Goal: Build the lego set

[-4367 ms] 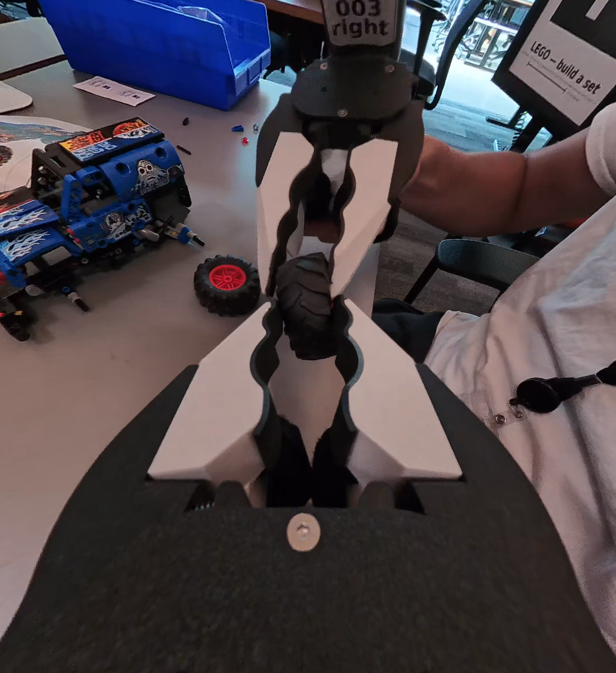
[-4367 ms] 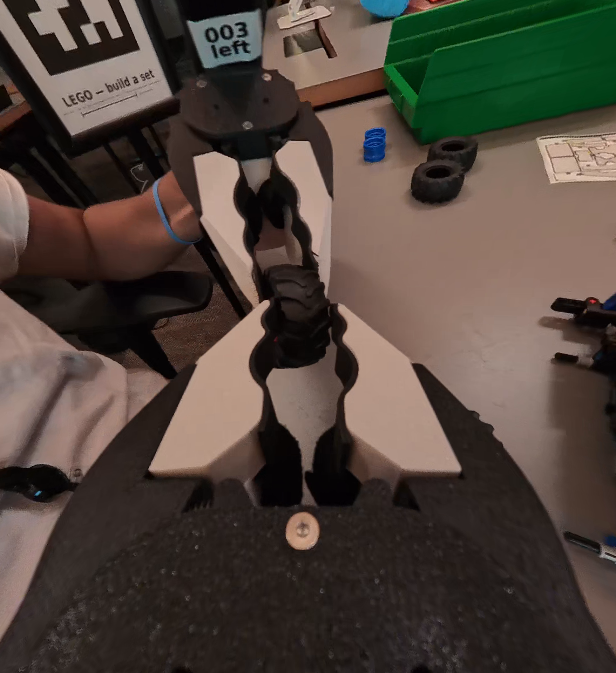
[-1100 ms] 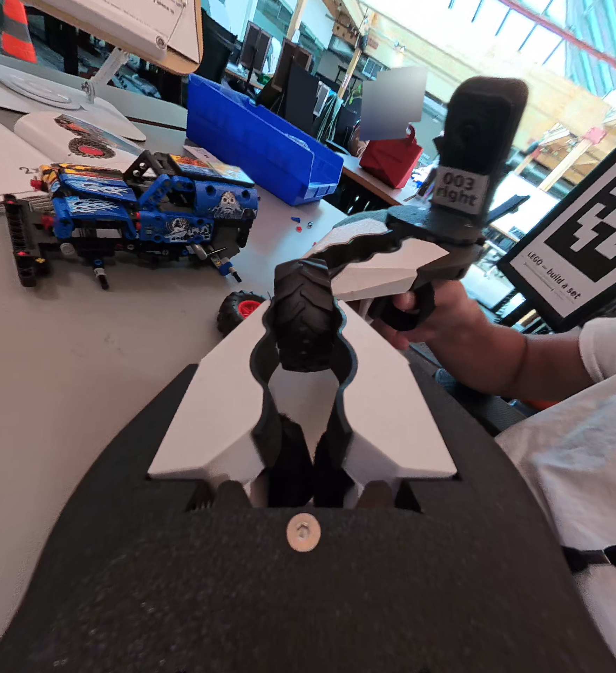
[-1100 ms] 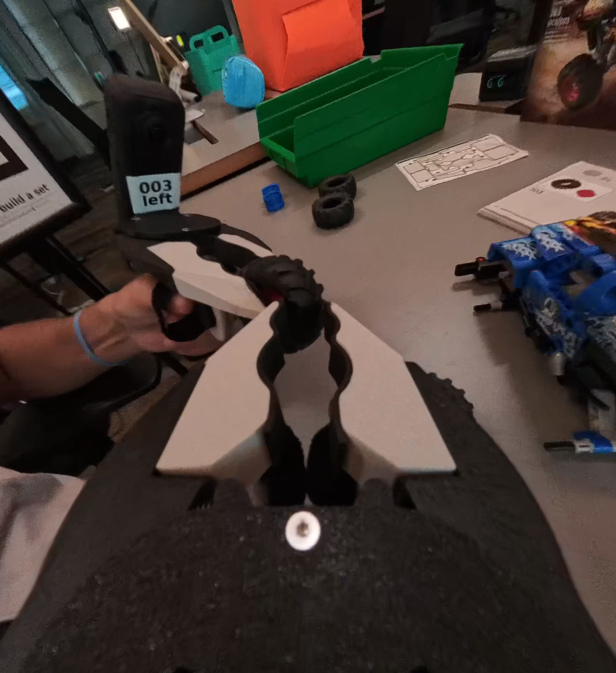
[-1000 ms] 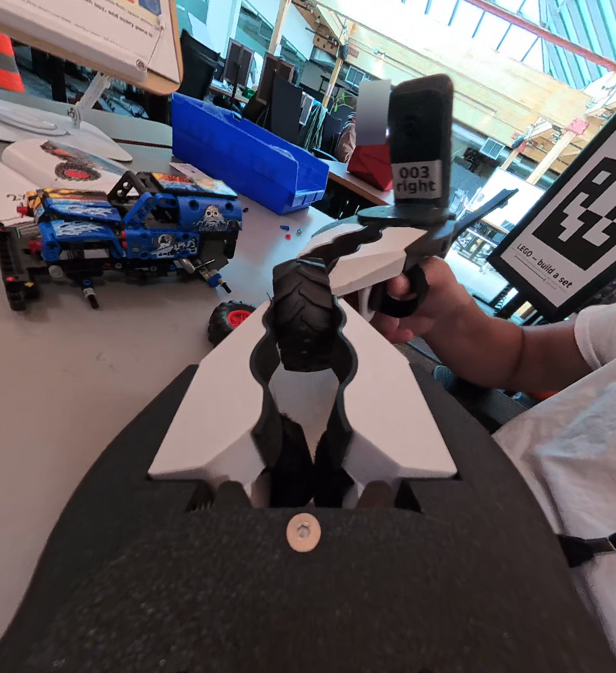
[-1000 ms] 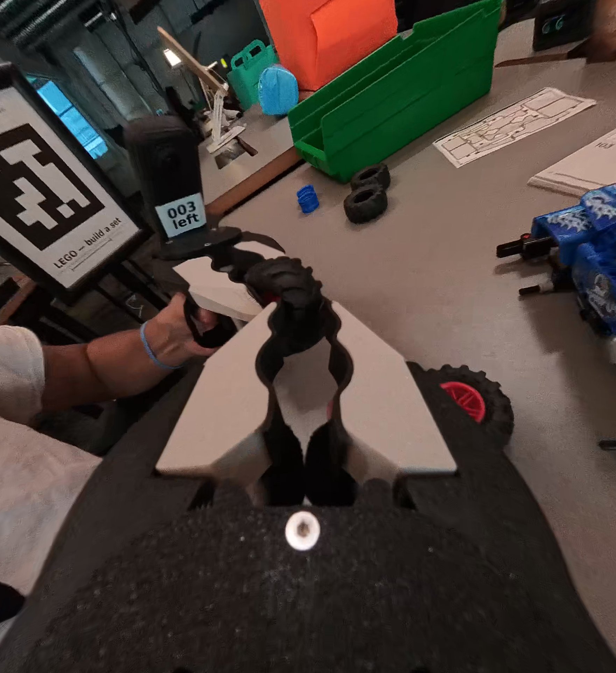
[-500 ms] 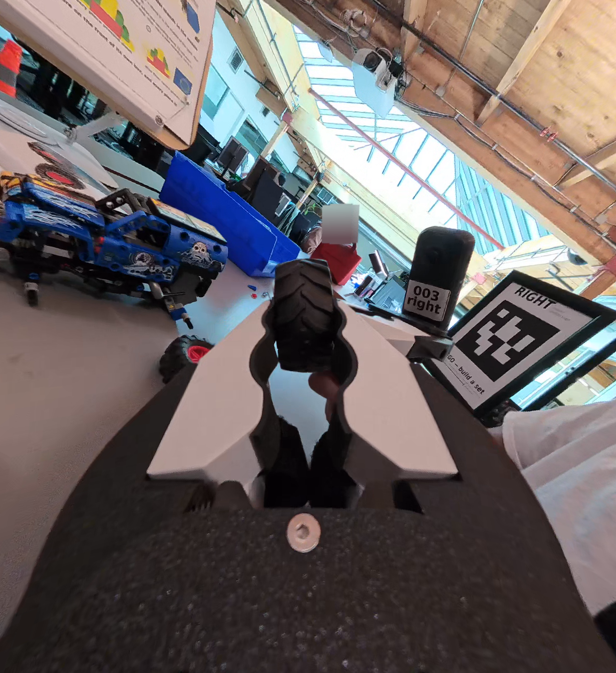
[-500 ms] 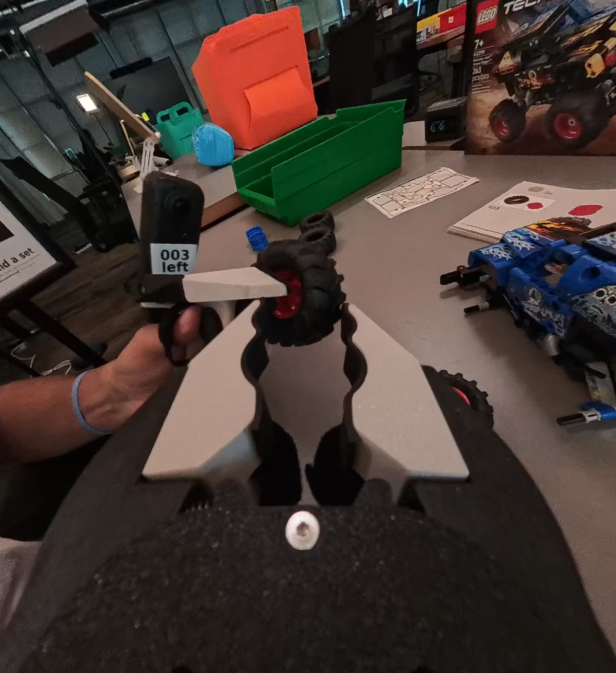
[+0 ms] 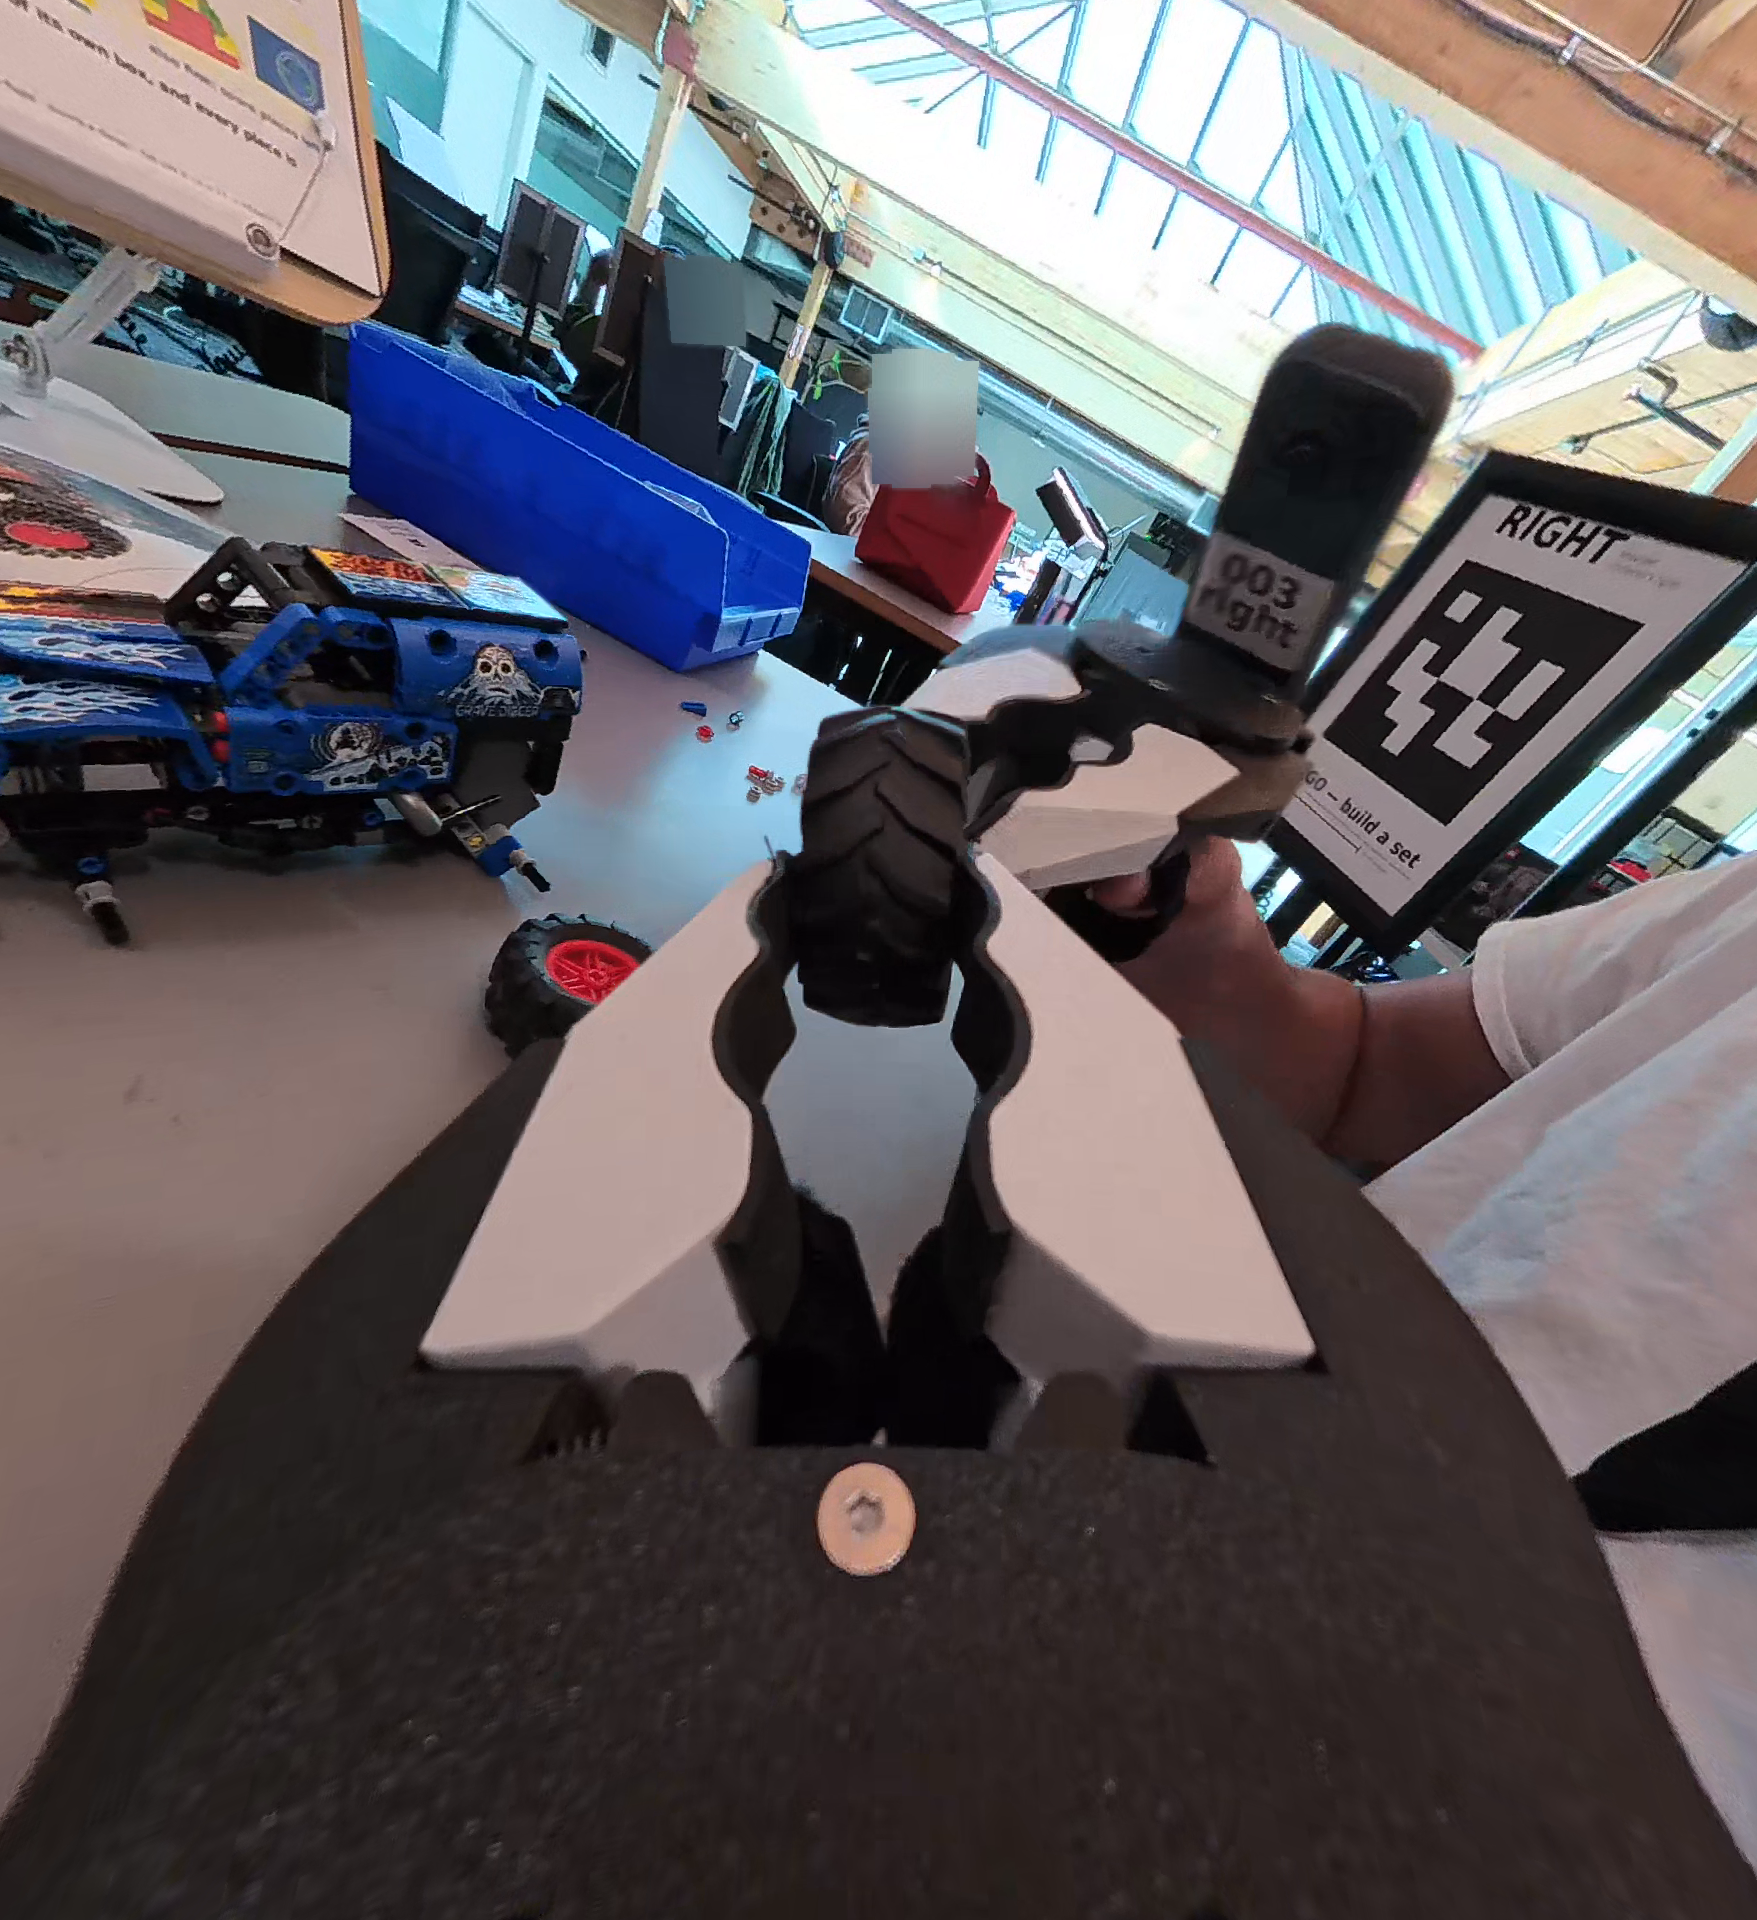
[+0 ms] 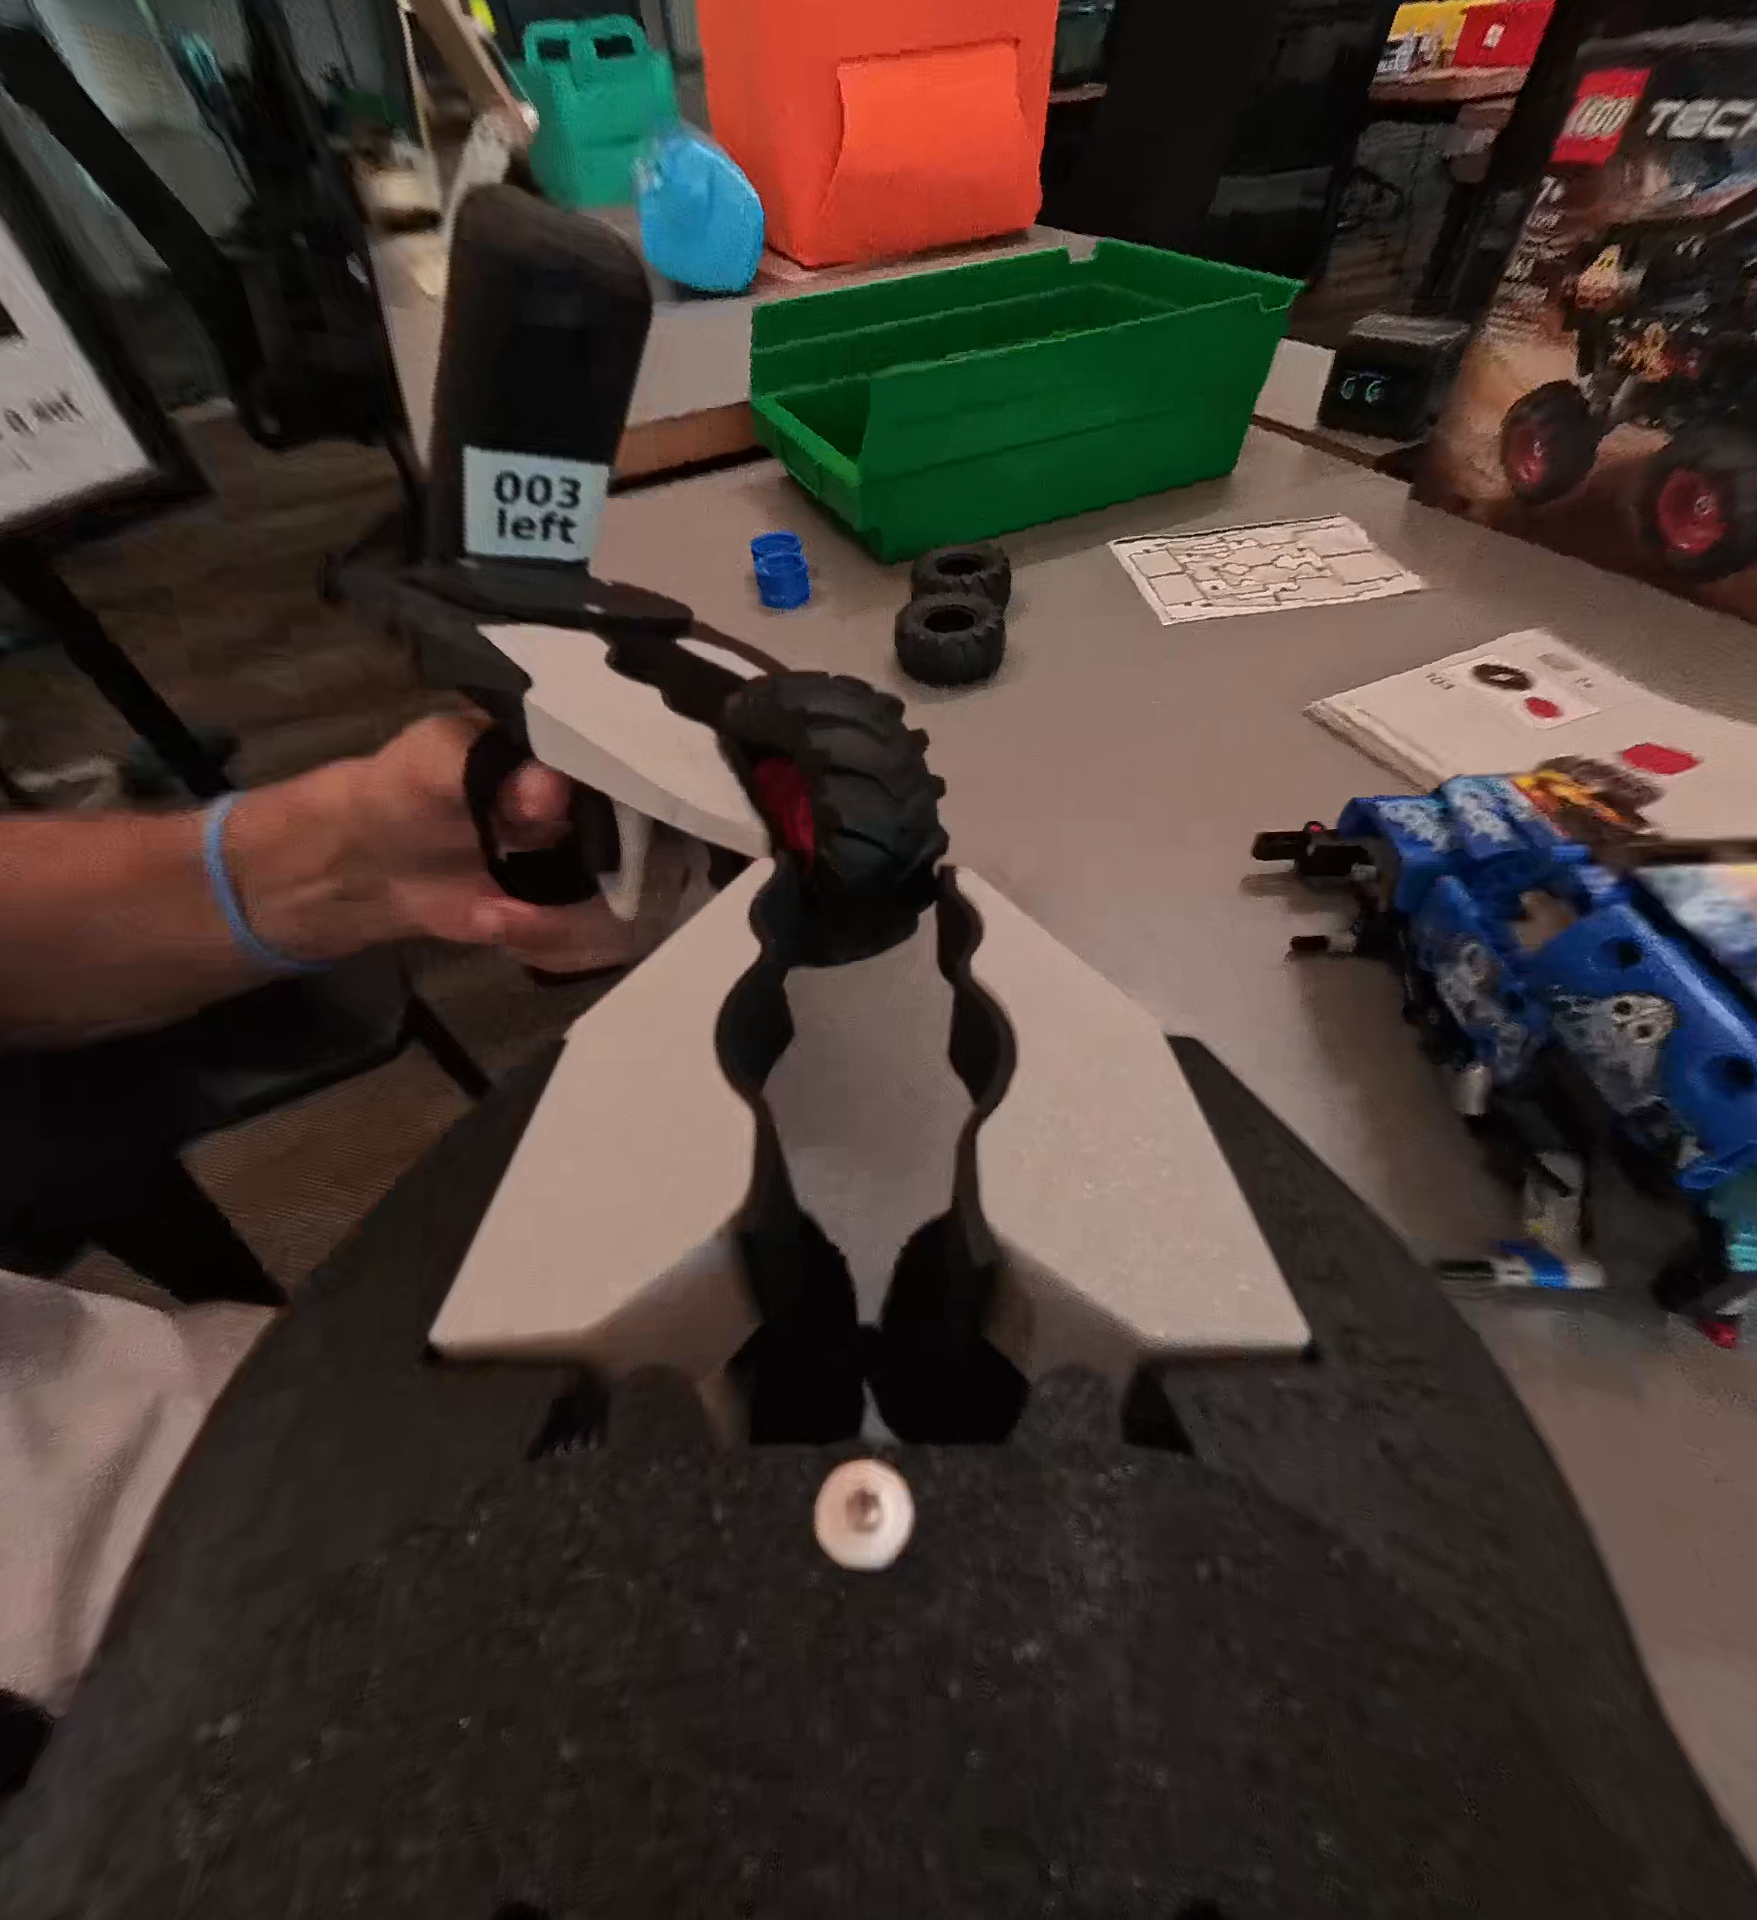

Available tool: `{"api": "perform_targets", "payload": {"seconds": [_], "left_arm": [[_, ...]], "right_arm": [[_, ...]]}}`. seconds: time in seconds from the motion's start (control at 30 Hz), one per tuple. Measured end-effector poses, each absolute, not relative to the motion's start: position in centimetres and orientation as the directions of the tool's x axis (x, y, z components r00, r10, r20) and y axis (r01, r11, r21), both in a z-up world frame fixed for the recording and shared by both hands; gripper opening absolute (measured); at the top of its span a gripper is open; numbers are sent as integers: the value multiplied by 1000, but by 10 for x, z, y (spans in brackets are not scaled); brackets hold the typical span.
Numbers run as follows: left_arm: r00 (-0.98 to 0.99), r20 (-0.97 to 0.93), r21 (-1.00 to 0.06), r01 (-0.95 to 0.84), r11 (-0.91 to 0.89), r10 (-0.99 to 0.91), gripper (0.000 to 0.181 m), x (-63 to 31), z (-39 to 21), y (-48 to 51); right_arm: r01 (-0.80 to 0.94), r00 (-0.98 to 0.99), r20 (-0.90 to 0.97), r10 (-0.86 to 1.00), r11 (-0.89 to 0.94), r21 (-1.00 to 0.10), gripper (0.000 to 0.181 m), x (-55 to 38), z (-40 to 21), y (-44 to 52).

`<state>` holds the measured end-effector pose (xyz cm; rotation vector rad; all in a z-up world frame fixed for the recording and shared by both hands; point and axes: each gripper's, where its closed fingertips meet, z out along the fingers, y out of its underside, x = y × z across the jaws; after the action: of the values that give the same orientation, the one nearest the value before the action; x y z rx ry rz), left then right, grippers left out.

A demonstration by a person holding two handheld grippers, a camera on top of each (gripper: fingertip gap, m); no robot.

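A black tyre with a red rim point(image 9: 879, 831) is held in the air over the table's near edge, between both grippers. My left gripper point(image 9: 874, 883) is shut on its tread. My right gripper point(image 10: 858, 883) meets it from the other side, and its tips close on the same wheel point(image 10: 853, 821). The right gripper also shows in the left wrist view point(image 9: 967, 748), and the left gripper in the right wrist view point(image 10: 749, 748). The blue truck body point(image 9: 250, 696) lies on the grey table without wheels; it also shows in the right wrist view point(image 10: 1601, 997).
A second red-rimmed wheel point(image 9: 562, 977) lies near the truck. Two bare black tyres point(image 10: 952, 613) and blue rims point(image 10: 780, 569) sit before a green bin point(image 10: 1009, 395). A blue bin point(image 9: 562, 520), small loose parts point(image 9: 739, 748), a booklet point(image 10: 1476, 707) and the set's box point(image 10: 1663, 312) stand around. My left and right fingertips are right by each other. The blue truck body point(image 9: 250, 696) is about 15 cm from both grippers' fingertips. It turns up in the right wrist view point(image 10: 1463, 884) as well.
Half a second ago the right gripper's fingers stood wider around the wheel; now they have closed on it again. Both grippers have tilted back down towards the table.
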<state>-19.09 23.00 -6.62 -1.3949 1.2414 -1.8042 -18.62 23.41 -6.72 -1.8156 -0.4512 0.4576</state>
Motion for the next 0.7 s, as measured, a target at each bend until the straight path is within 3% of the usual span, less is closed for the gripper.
{"api": "perform_targets", "payload": {"seconds": [0.13, 0.3, 0.5, 0.63, 0.7], "left_arm": [[-397, 410, -911, -138, -388, -821, 23, -195, -65, 214], [-437, 343, -938, -120, -324, -832, 23, -199, -63, 207], [-447, 258, -966, -122, -228, -856, 23, -200, -61, 202], [-345, 176, -980, -148, -132, -922, 23, -194, -74, 216], [-190, -91, -979, -161, 122, -978, 23, -190, -83, 234]], "right_arm": [[-299, 600, -523, 605, -436, -849, 25, -197, -64, 227], [-279, 555, -513, 655, -435, -856, 24, -202, -61, 220], [-393, 348, -681, 645, -559, -730, 23, -206, -58, 215], [-265, 596, -491, 635, -422, -867, 27, -195, -71, 229], [-206, 680, -429, 595, -407, -890, 31, -186, -80, 233]]}}
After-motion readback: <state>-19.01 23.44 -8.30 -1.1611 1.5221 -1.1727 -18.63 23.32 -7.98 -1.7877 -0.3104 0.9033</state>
